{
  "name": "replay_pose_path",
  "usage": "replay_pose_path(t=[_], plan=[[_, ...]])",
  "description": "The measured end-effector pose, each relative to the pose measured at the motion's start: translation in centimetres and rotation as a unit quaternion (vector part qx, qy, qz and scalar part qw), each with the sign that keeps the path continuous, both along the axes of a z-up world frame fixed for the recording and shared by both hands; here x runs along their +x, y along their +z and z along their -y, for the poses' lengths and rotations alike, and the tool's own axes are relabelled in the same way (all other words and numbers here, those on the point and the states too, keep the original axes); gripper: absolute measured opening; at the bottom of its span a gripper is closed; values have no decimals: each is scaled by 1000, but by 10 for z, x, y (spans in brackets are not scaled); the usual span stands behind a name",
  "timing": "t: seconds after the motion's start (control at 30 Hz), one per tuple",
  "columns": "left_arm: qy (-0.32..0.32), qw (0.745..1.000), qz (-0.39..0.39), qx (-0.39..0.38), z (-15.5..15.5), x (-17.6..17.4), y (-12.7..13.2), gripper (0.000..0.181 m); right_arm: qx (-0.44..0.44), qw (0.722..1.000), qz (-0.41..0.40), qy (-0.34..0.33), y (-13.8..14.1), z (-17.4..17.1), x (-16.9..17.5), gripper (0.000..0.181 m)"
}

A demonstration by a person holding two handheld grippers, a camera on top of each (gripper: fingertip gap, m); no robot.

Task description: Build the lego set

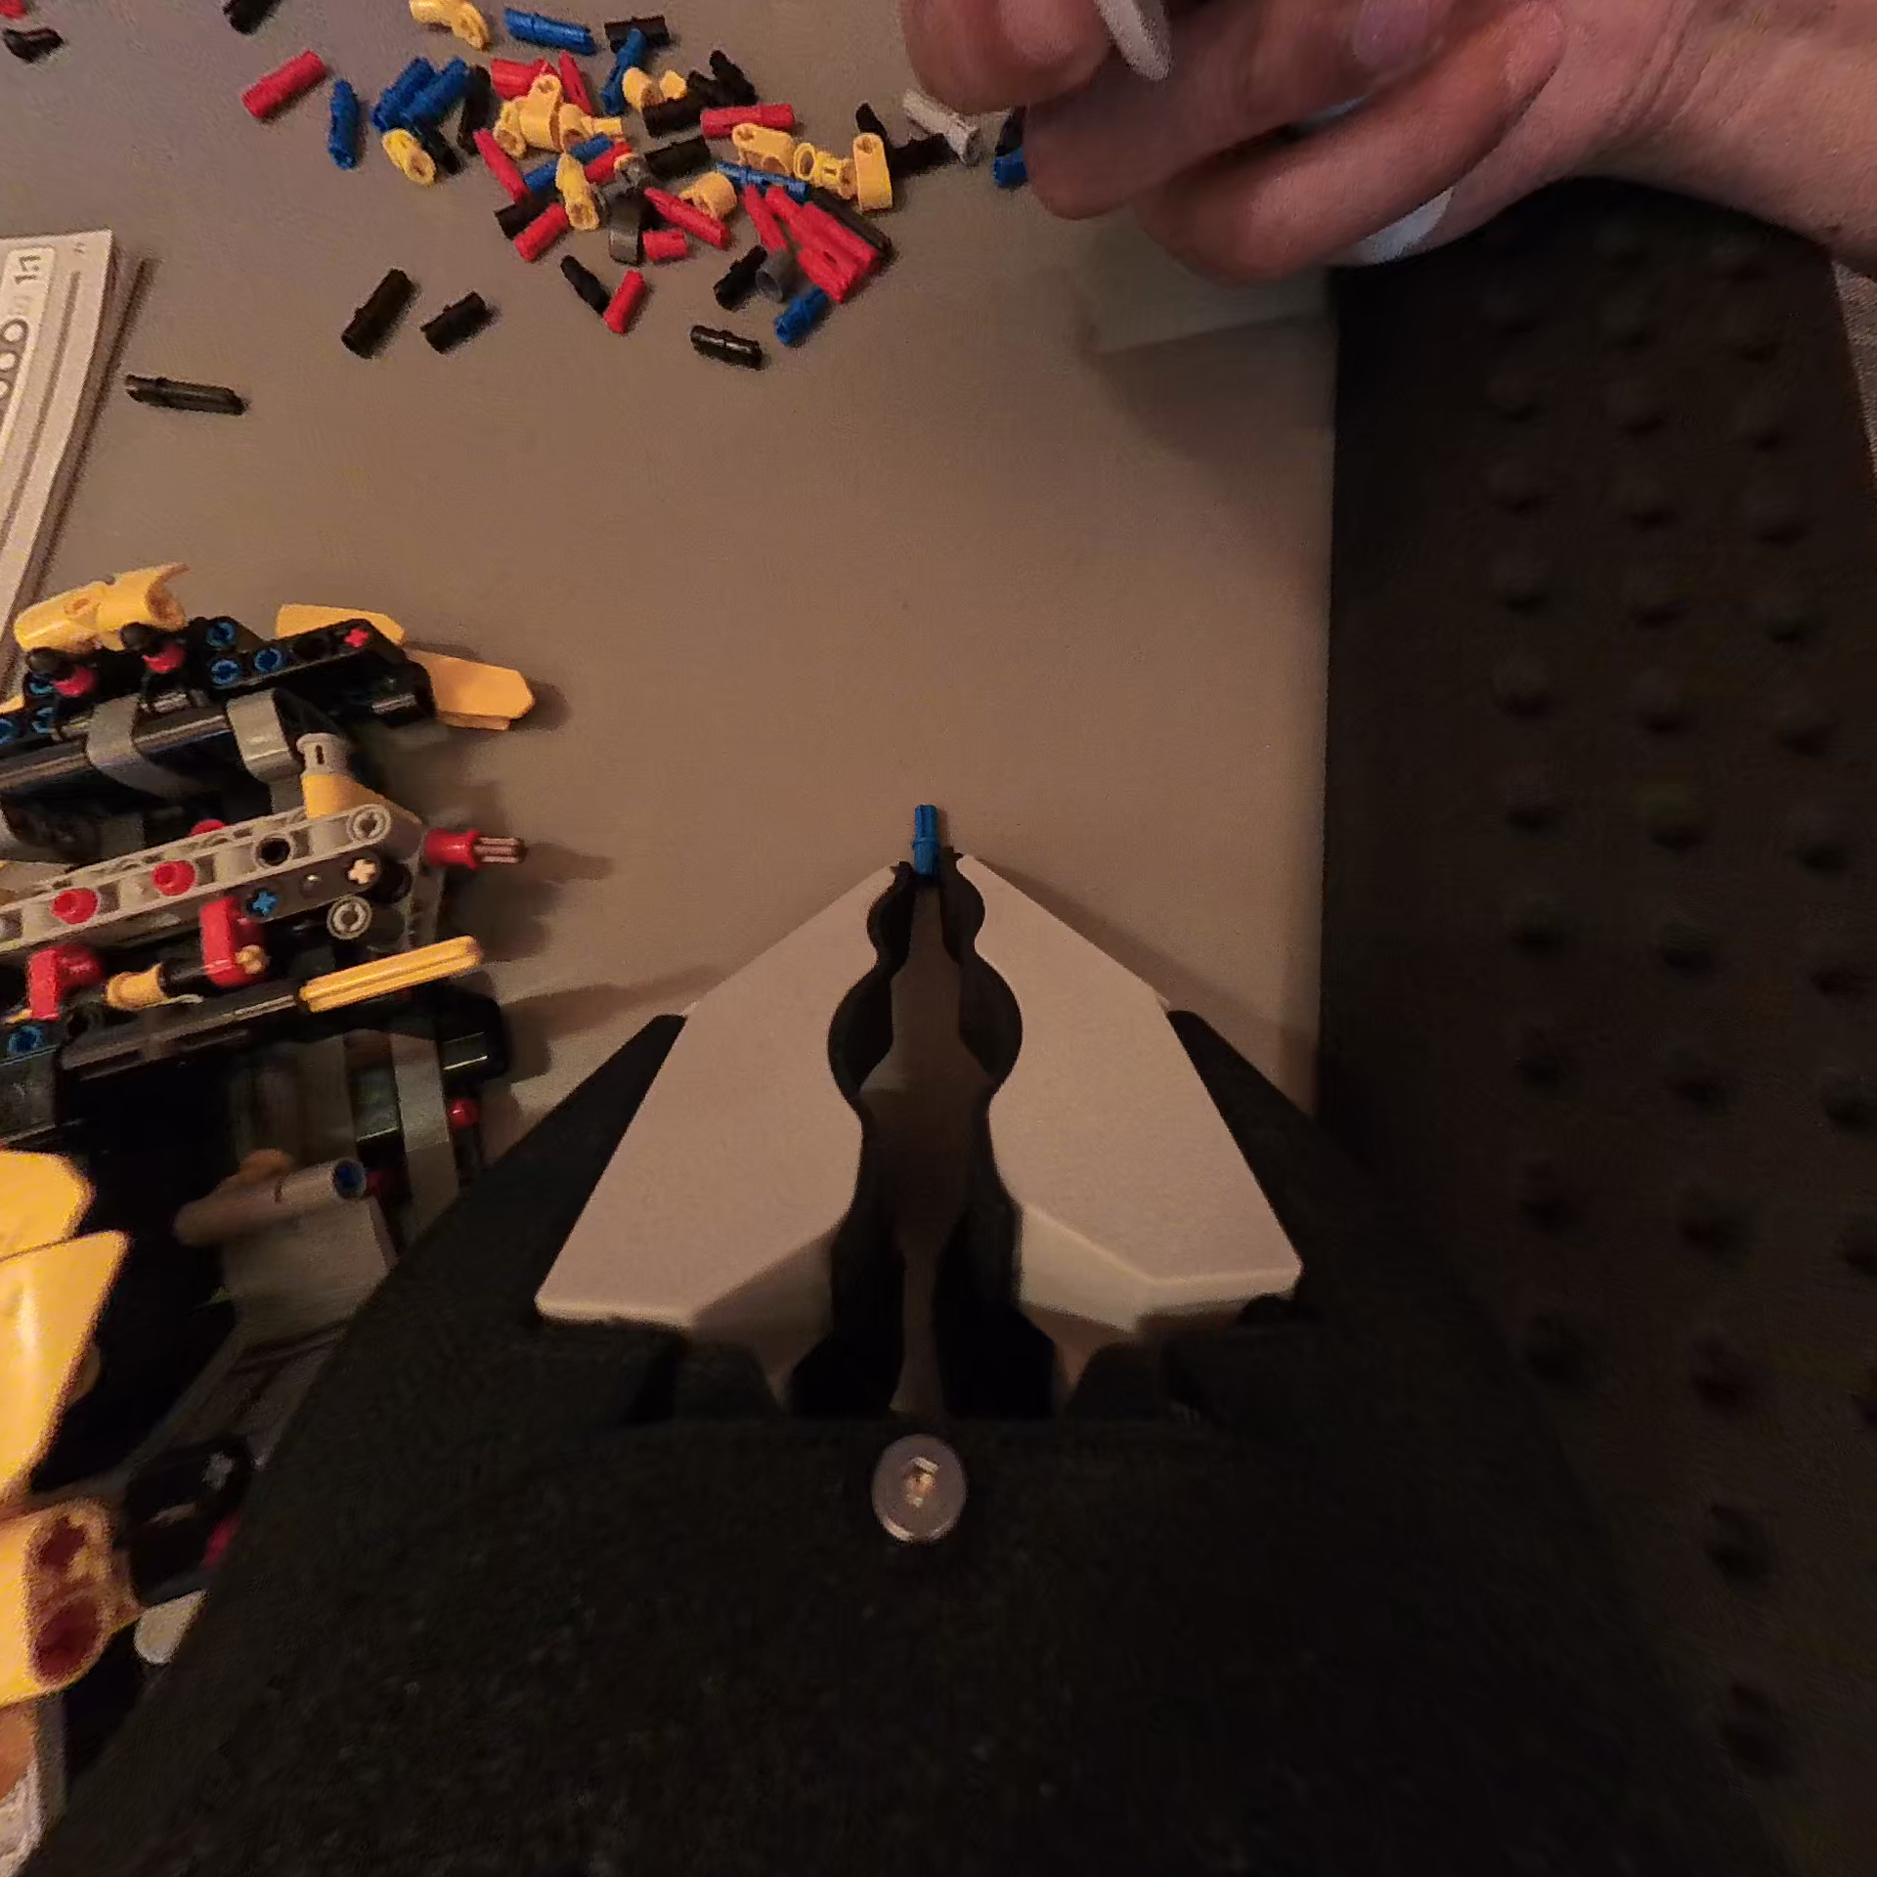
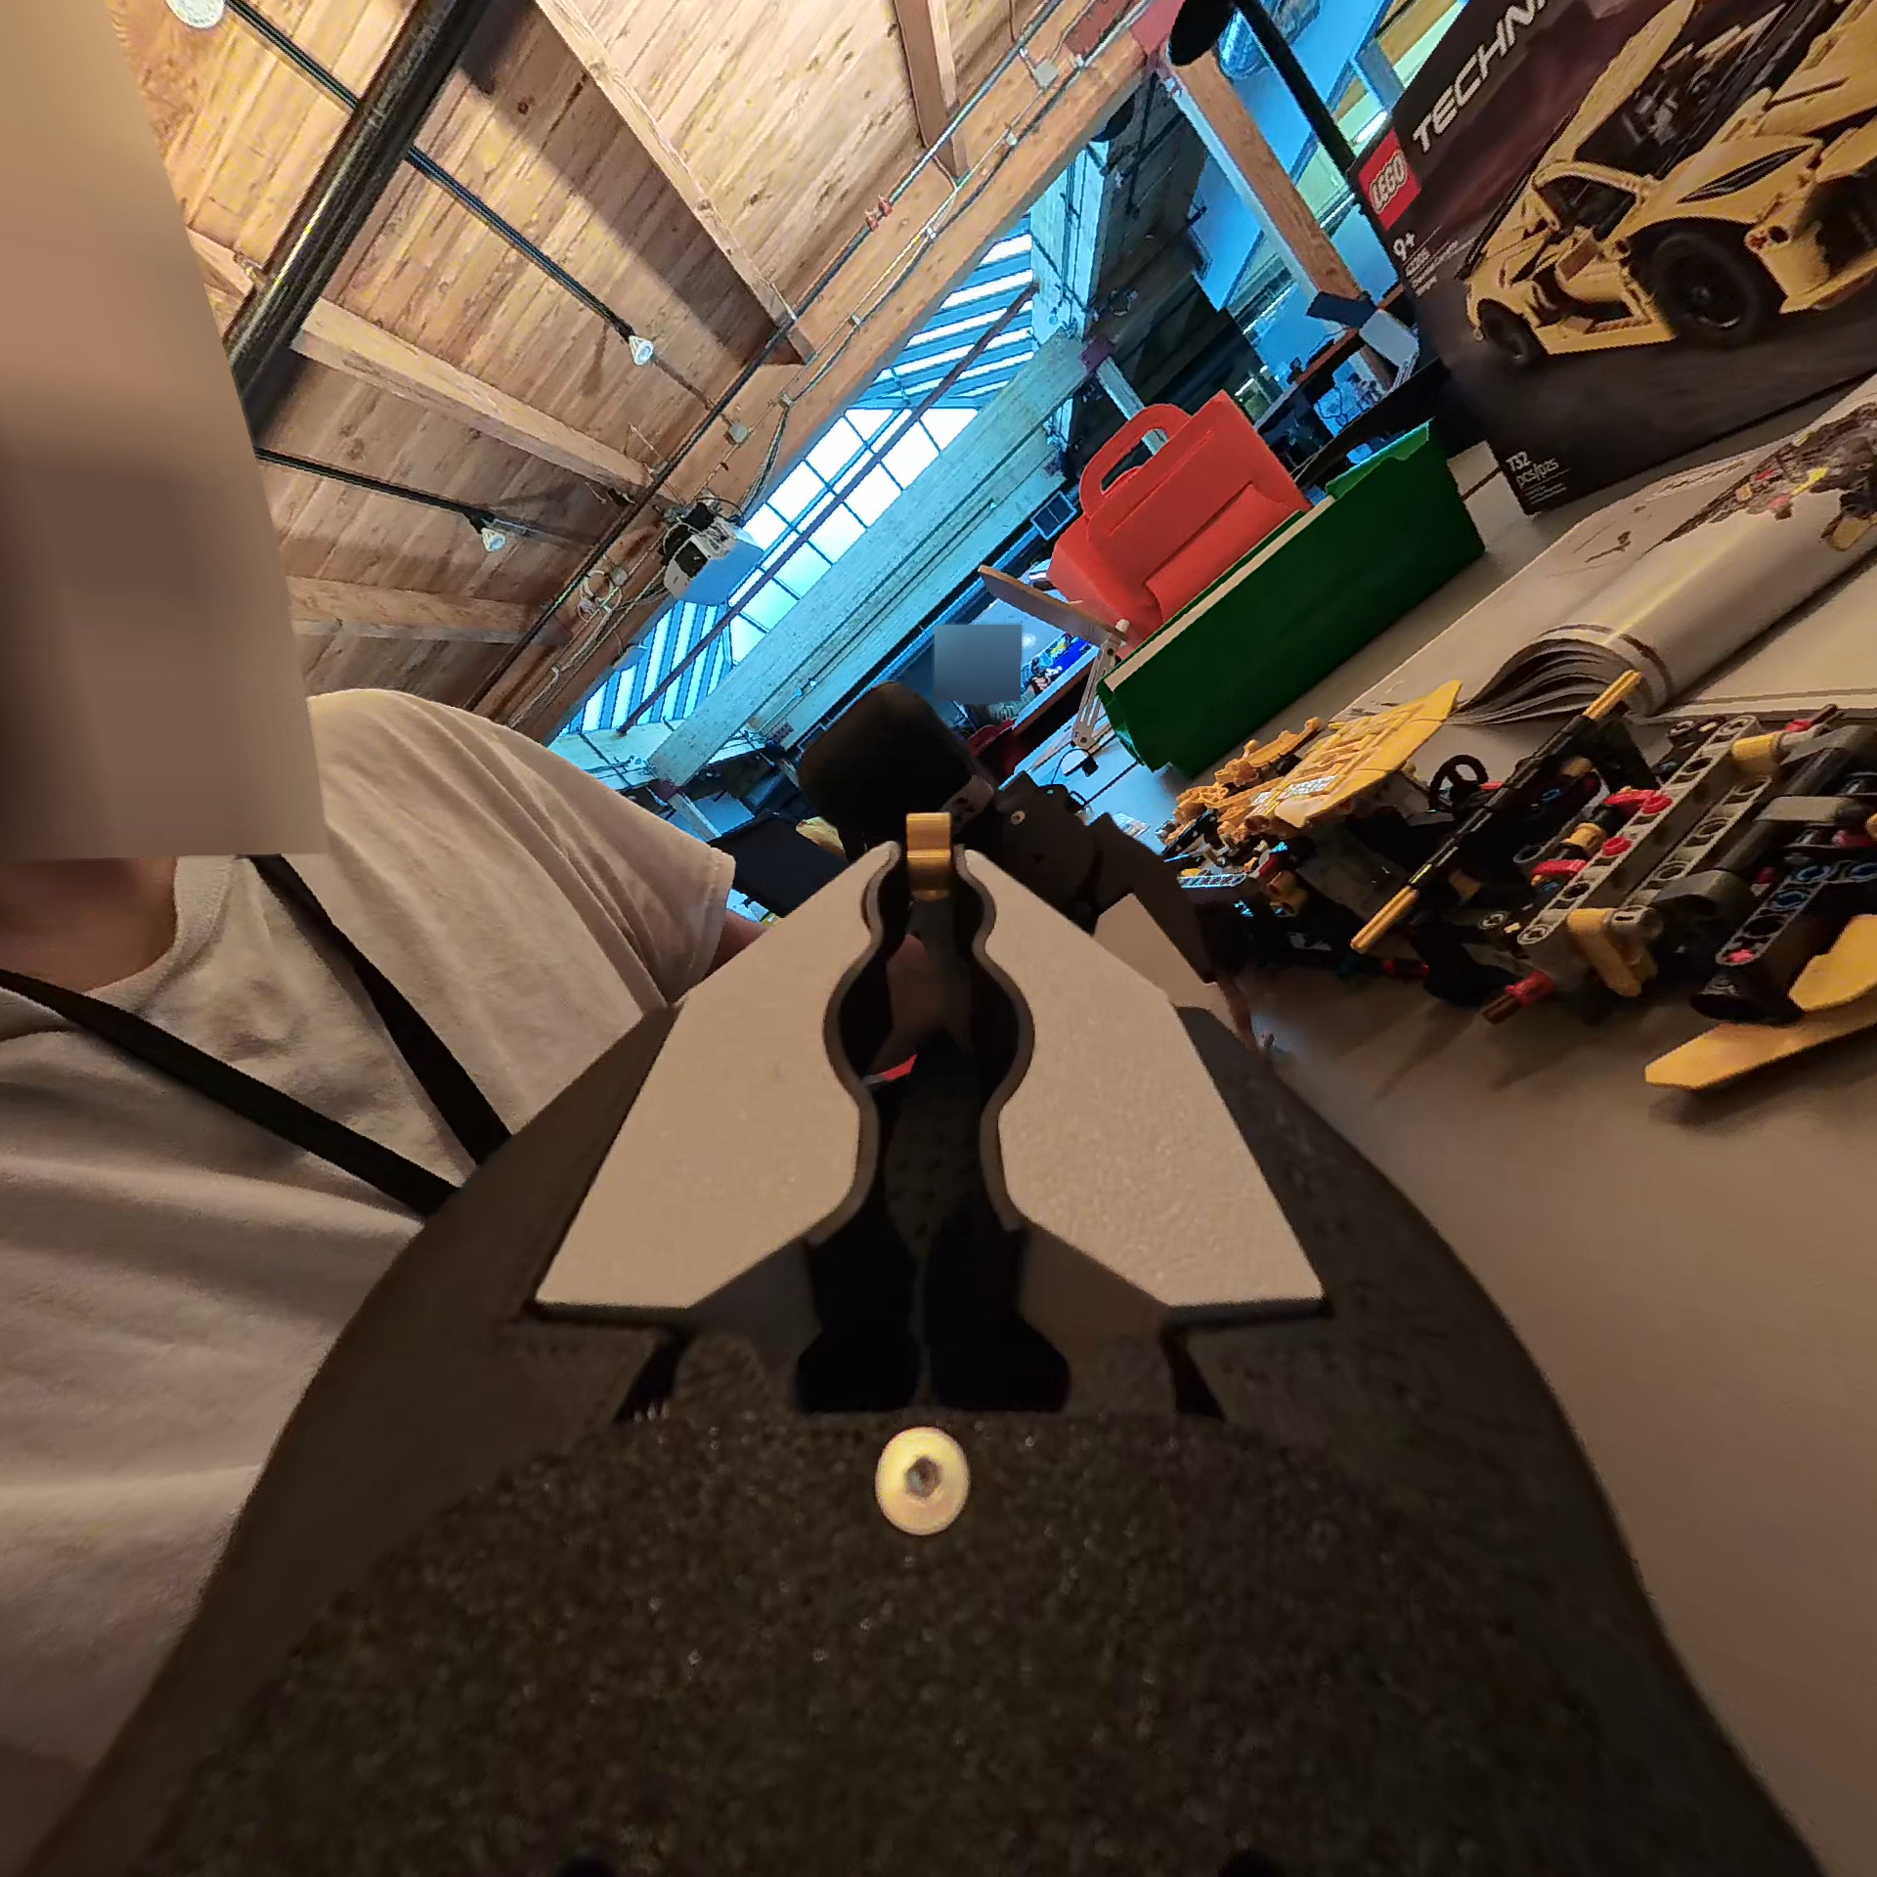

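At the left edge of the smooth grey table [image 1: 914, 569], the half-built Lego car chassis [image 1: 234, 843] is a dense frame of black and grey studless beams with red and blue pins showing in their holes, yellow curved panels at its far end and a yellow axle lying across its middle. Beyond it, toward the table's far edge, a loose heap of small plastic pins and connectors [image 1: 650, 152] in red, blue, yellow and black is scattered about. The left gripper [image 1: 926, 871], with pale matte wedge-shaped fingers on a black grainy body, points out over the bare middle of the table, its jaws drawn nearly together and pinching a small blue plastic pin [image 1: 925, 839] that stands out past the tips. At the far right a bare hand [image 1: 1320, 112] curls with its fingers over the heap's right end, next to a dark studded mat [image 1: 1605, 813] along the table's right edge. The right gripper [image 2: 927, 863], of the same make, is tilted up toward a wooden ceiling, its jaws narrow and clamped on a small yellow rounded connector [image 2: 927, 855]; in this view the chassis lies to the right on the table.
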State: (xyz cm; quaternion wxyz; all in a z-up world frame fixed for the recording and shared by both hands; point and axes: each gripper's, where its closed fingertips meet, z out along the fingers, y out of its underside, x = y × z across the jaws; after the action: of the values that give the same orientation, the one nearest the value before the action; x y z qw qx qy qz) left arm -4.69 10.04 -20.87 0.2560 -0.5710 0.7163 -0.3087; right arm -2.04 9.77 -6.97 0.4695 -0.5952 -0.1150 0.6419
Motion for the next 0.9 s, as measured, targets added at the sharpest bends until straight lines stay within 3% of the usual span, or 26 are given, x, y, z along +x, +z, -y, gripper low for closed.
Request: replay_pose_path(t=[0.23, 0.33, 0.57, 0.73, 0.9], plan=[[-30, 998, 22, 40, 5, 1, 9, 4, -7, 997, 66, -26, -14, -7, -1, 6], [-41, 997, 61, 7, 5, -10, 40, 4, -22, 979, 200, -6, -49, -7, -11, 6], [-55, 993, 100, -6, 3, -62, 109, 3, -7, 984, 144, 106, -24, -10, -66, 6], [-65, 996, 51, -39, -1, -94, 126, 3, 25, 974, 141, 175, -3, -10, -109, 6], [-87, 996, 31, -10, -3, -119, 141, 3, 30, 970, 148, 193, 0, -14, -130, 6]])
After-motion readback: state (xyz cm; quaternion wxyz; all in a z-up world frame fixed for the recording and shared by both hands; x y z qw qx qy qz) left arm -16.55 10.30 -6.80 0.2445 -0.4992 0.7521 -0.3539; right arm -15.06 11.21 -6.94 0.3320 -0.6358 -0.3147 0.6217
